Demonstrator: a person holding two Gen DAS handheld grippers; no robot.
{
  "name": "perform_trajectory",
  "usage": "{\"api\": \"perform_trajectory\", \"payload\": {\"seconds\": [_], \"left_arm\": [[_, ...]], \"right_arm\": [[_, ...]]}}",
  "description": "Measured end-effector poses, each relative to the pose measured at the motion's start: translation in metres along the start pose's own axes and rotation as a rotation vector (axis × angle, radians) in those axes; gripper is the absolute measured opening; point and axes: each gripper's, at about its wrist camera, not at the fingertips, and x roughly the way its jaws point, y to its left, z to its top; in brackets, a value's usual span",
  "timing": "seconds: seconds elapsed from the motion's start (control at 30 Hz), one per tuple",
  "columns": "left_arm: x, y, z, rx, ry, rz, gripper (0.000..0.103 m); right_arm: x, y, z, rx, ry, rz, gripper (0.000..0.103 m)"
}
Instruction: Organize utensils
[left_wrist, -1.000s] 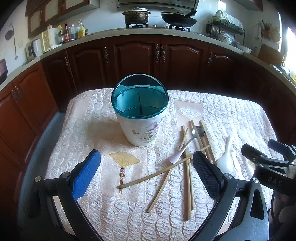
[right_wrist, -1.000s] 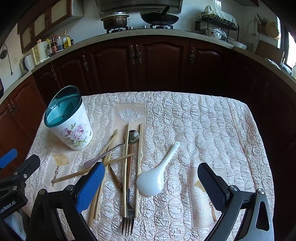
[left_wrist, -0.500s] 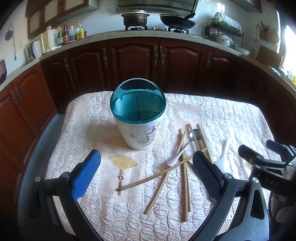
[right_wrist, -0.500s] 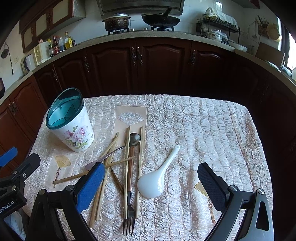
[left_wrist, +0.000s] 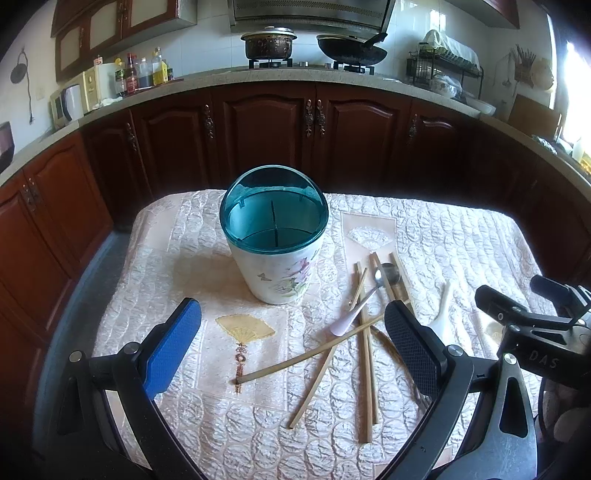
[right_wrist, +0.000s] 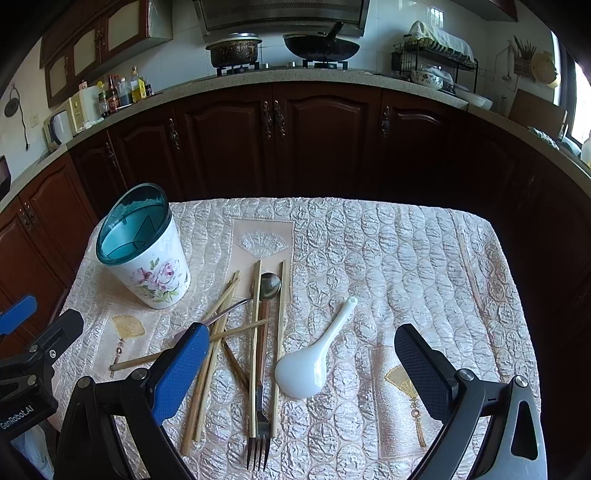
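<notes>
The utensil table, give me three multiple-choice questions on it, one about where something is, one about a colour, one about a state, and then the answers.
1. Where does the white ceramic spoon lie in the right wrist view?
A. inside the holder
B. on the cloth, right of the fork
C. on the kitchen counter

2. What colour is the rim of the utensil holder?
A. teal
B. red
C. yellow

3. How is the right hand-held gripper?
A. shut on a chopstick
B. shut on the fork
C. open, holding nothing

Answers:
1 B: the spoon rests on the quilted tablecloth, beside the fork.
2 A: a teal rim tops the white floral body.
3 C: its fingers stand wide apart, with nothing between them.
</notes>
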Motion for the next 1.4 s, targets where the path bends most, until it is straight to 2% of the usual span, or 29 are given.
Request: {"api": "perform_trajectory", "payload": {"seconds": [0.3, 0.83, 1.07, 1.23, 1.33, 1.4], "left_arm": [[-0.001, 0.003, 0.002, -0.02, -0.001, -0.001, 0.1], [0.006, 0.007, 0.0, -0.034, 0.025, -0.005, 0.1], [0.019, 0.018, -0.009, -0.003, 0.042, -0.015, 0.1], [0.037, 0.024, -0.017, 0.05, 0.077, -0.029, 0.098], [0.049, 0.021, -0.02, 0.1, 0.112, -0.042, 0.091], [0.055, 0.02, -0.021, 0.115, 0.136, -0.073, 0.076]], "right_arm": [[-0.002, 0.0, 0.002, 0.003, 0.007, 0.005, 0.101], [0.008, 0.002, -0.001, 0.001, 0.078, 0.022, 0.101], [0.025, 0.001, -0.01, -0.014, 0.103, 0.089, 0.1], [0.049, -0.002, -0.017, 0.006, 0.153, 0.167, 0.087], [0.062, -0.006, -0.019, 0.032, 0.183, 0.206, 0.076], [0.068, -0.007, -0.018, 0.046, 0.198, 0.244, 0.069]]}}
